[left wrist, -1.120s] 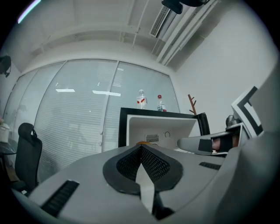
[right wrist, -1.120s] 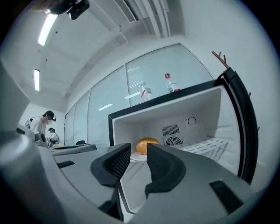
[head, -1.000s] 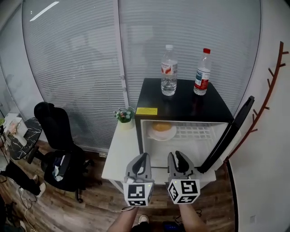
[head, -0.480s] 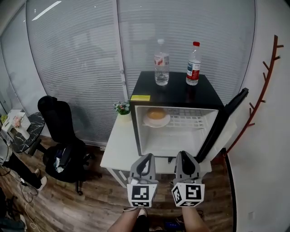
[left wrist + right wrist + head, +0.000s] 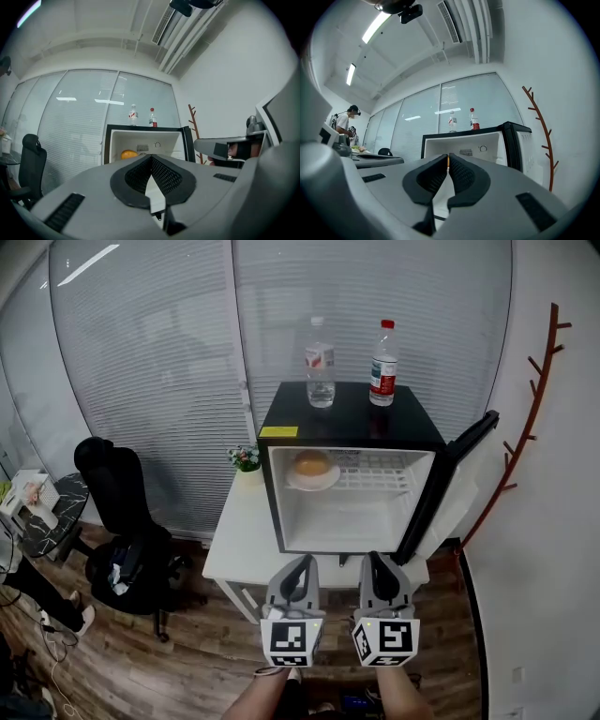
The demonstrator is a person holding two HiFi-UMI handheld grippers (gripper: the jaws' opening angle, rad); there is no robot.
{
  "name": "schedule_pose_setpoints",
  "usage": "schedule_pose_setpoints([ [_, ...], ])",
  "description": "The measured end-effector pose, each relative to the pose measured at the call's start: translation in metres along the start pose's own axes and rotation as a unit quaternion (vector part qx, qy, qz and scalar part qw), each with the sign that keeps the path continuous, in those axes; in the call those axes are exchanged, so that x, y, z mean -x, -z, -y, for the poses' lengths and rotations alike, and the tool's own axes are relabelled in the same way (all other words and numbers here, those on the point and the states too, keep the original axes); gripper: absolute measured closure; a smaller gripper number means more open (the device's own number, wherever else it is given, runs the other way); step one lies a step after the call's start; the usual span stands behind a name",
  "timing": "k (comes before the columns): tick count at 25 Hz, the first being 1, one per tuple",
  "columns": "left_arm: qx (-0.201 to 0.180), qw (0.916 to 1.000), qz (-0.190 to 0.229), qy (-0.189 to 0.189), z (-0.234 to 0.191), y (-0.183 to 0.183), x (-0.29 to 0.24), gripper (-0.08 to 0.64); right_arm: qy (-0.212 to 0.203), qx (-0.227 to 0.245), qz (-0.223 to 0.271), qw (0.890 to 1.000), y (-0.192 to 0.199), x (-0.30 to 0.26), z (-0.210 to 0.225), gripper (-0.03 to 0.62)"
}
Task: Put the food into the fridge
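A black mini fridge (image 5: 349, 424) stands on a white table, its door (image 5: 445, 482) swung open to the right. On its wire shelf at the left lies an orange round piece of food (image 5: 311, 463) on a white plate (image 5: 313, 480); the same food (image 5: 129, 154) shows in the left gripper view. My left gripper (image 5: 298, 577) and right gripper (image 5: 382, 576) hang side by side in front of the table, well short of the fridge. Both are shut with nothing between the jaws.
Two water bottles (image 5: 320, 377) (image 5: 381, 351) stand on the fridge top. A small potted plant (image 5: 245, 458) sits on the white table (image 5: 246, 540) left of the fridge. A black office chair (image 5: 122, 521) is at the left, a wall coat rack (image 5: 530, 404) at the right.
The view has pulled back from the fridge: both grippers now sit lower and farther from the open fridge. The food stays on the shelf.
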State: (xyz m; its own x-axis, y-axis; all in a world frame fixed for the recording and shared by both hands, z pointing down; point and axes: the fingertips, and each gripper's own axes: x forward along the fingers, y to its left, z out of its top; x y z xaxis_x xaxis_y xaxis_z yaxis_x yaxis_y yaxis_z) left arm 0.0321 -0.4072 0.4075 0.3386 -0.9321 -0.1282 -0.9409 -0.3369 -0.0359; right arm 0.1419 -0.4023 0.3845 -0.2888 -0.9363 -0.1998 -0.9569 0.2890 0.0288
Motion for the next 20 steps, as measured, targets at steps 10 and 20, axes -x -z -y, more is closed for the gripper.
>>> schedule_pose_setpoints([
  [10,-0.004,1.0000,0.007,-0.002,-0.0013,-0.0069,0.0079,0.534,0.001,0.013,0.004,1.000,-0.0070,0.0073,-0.0039,0.557],
  [20,-0.009,0.9999,0.009,-0.004,-0.0028,-0.0093,0.0064,0.534,0.001,0.024,0.007,1.000,-0.0086,0.0044,-0.0036,0.557],
])
